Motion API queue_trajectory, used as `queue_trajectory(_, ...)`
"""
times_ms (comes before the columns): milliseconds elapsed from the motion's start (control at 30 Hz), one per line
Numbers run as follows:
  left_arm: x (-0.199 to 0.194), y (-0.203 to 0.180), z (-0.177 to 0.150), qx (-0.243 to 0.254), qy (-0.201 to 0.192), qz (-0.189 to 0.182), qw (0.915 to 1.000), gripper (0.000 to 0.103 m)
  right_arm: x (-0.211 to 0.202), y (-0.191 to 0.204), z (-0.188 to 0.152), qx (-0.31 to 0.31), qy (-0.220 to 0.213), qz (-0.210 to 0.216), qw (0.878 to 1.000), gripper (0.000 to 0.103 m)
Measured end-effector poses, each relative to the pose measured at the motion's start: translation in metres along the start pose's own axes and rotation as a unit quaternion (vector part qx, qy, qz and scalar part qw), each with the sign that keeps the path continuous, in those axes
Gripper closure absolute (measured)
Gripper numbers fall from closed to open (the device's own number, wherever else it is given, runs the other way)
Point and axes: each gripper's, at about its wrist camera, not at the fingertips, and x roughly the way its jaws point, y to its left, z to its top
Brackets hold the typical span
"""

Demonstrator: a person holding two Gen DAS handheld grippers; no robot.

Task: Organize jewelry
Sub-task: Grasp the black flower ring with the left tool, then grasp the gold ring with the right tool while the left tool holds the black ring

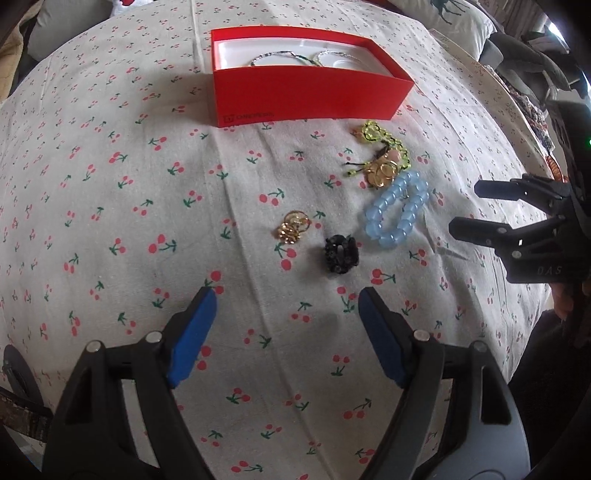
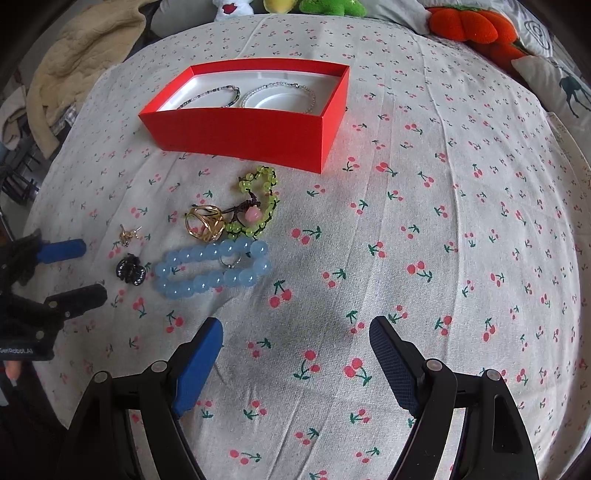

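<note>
A red box [image 1: 306,92] stands at the far side of the cherry-print cloth [image 1: 110,221], with two thin bead strands [image 2: 221,96] lying in its white inside. In front of it lie a yellow-green bead bracelet [image 2: 258,199], gold rings [image 2: 205,221], a pale blue bead bracelet [image 2: 212,267], a small gold piece [image 1: 291,227] and a small black piece [image 1: 341,253]. My left gripper [image 1: 287,295] hangs open just short of the black piece, nothing between its blue pads. My right gripper [image 2: 295,325] is open too, to the right of the blue bracelet and empty.
Soft toys [image 2: 472,26] and a deer-print pillow [image 2: 561,85] line the far edge. A beige blanket [image 2: 85,48] is heaped at the far left. Each gripper shows at the side of the other's view, the right gripper [image 1: 467,206] and the left gripper [image 2: 94,269].
</note>
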Motion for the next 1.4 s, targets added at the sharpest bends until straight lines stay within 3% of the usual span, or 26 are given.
queue_trajectory(233,0.002,-0.023,0.0,0.039,-0.017,-0.026,0.9988,0.053,0.004,0.005,0.0,-0.008,0.005,0.001,1.0,0.02)
queue_trajectory(333,0.006,-0.026,0.003,0.032,-0.024,-0.033,0.9987,0.059,0.005,0.008,0.0,-0.01,0.006,0.002,1.0,0.02)
queue_trajectory(600,0.014,-0.029,0.011,0.012,-0.041,-0.024,0.9988,0.064,0.004,0.009,0.0,-0.01,0.004,0.003,1.0,0.02)
queue_trajectory(733,0.016,-0.028,0.014,0.006,-0.042,-0.009,0.9991,0.077,0.003,0.01,0.002,-0.01,0.001,0.004,1.0,0.02)
queue_trajectory(1233,-0.002,-0.005,0.006,-0.02,-0.037,0.017,0.999,0.08,-0.004,0.034,0.024,-0.015,-0.034,0.015,0.999,0.021)
queue_trajectory(1400,-0.005,0.0,0.004,-0.024,-0.038,0.016,0.9989,0.08,0.003,0.048,0.036,-0.016,-0.035,0.027,0.999,0.044)
